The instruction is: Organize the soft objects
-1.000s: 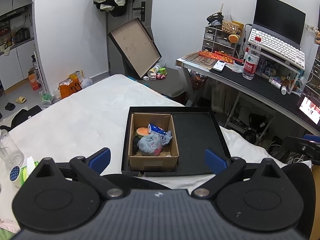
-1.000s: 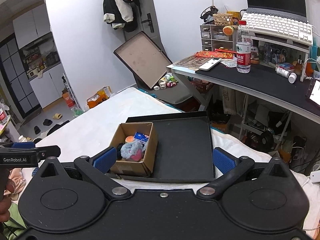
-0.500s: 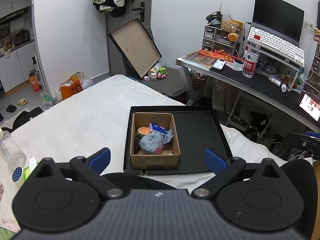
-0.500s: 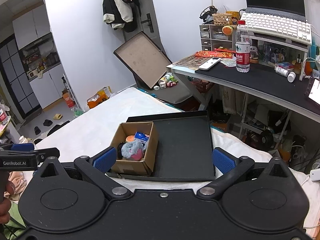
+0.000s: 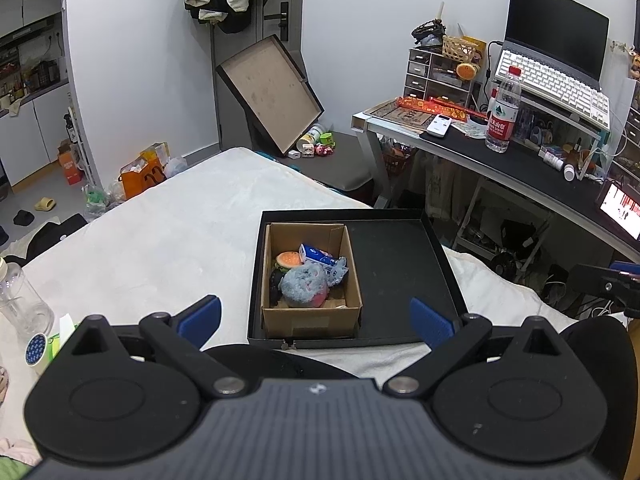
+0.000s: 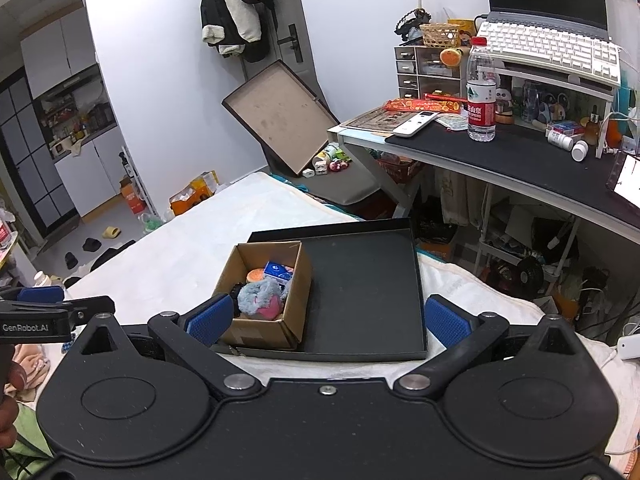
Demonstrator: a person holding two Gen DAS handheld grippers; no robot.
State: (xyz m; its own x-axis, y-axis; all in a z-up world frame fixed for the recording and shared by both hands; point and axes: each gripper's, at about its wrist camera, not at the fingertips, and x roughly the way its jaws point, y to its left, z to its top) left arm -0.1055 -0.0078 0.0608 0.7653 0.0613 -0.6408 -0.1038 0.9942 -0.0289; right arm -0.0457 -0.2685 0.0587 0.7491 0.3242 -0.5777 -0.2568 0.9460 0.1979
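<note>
A small cardboard box stands in the left part of a shallow black tray on the white bed. Inside it lie a blue-grey and pink fuzzy toy, a burger-shaped toy and a blue tissue pack. My left gripper is open and empty, held back from the tray's near edge. My right gripper is open and empty too, above the near edge of the tray. The left gripper's fingers show at the left of the right wrist view.
A clear bottle and a tape roll lie at the bed's left. A desk with a water bottle, keyboard and laptop stands right. A tilted box lid leans by the door.
Both grippers have drawn slightly back and up from the tray; the box looks a little smaller and lower in view. Nothing was gripped or released.
</note>
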